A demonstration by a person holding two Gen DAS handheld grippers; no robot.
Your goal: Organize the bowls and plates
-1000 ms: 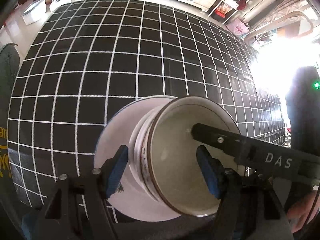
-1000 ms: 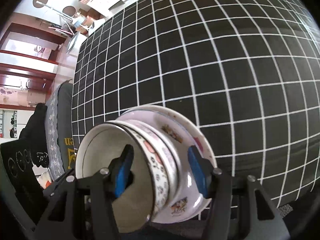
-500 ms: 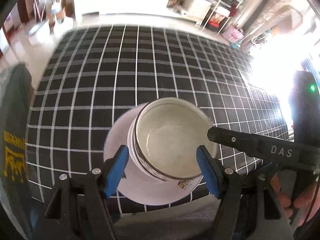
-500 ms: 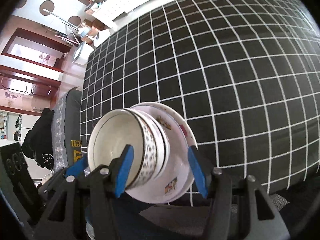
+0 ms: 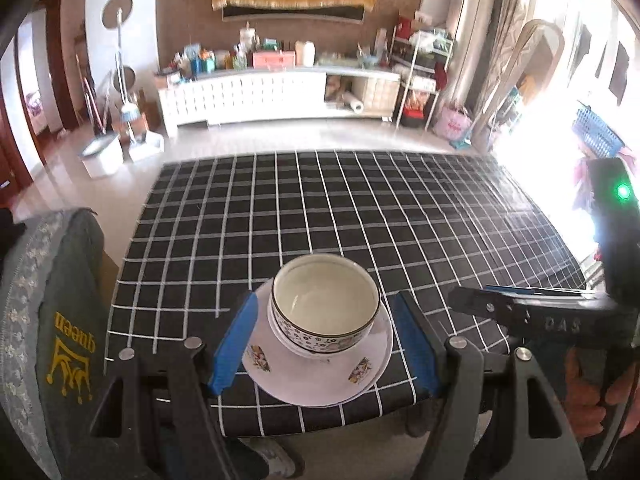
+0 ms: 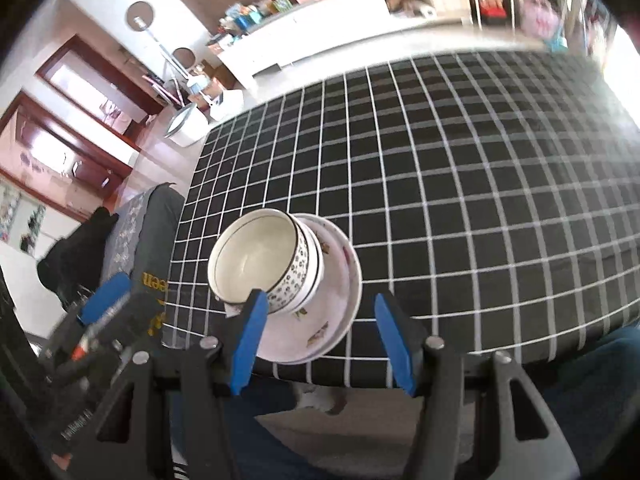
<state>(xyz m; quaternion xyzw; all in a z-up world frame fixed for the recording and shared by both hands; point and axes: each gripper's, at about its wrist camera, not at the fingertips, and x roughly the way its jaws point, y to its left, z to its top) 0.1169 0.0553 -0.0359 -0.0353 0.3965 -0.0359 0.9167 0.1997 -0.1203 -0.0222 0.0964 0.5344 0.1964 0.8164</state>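
Note:
A white bowl with a dark floral band (image 5: 325,312) sits nested in another bowl on a flower-printed plate (image 5: 316,380), near the front edge of the checked table (image 5: 360,208). In the right wrist view, the same bowl (image 6: 260,260) and plate (image 6: 332,320) lie just beyond my fingers. My left gripper (image 5: 325,300) hangs open above and behind the stack, its blue pads (image 5: 236,344) clear of it. My right gripper (image 6: 319,300) is open too and holds nothing. Its black body (image 5: 520,314) shows at the right of the left wrist view, with a hand (image 5: 592,384) on it.
A chair with a grey cover (image 5: 60,320) stands at the table's left front corner. The table's front edge (image 6: 440,364) runs just under the stack, with a person's legs (image 6: 580,400) below it. A white cabinet (image 5: 260,96) and cluttered shelves stand across the floor.
Both grippers have risen and drawn back from the stack, tilting up so the room shows. The bowls and plate stay on the table. Jaw widths are unchanged.

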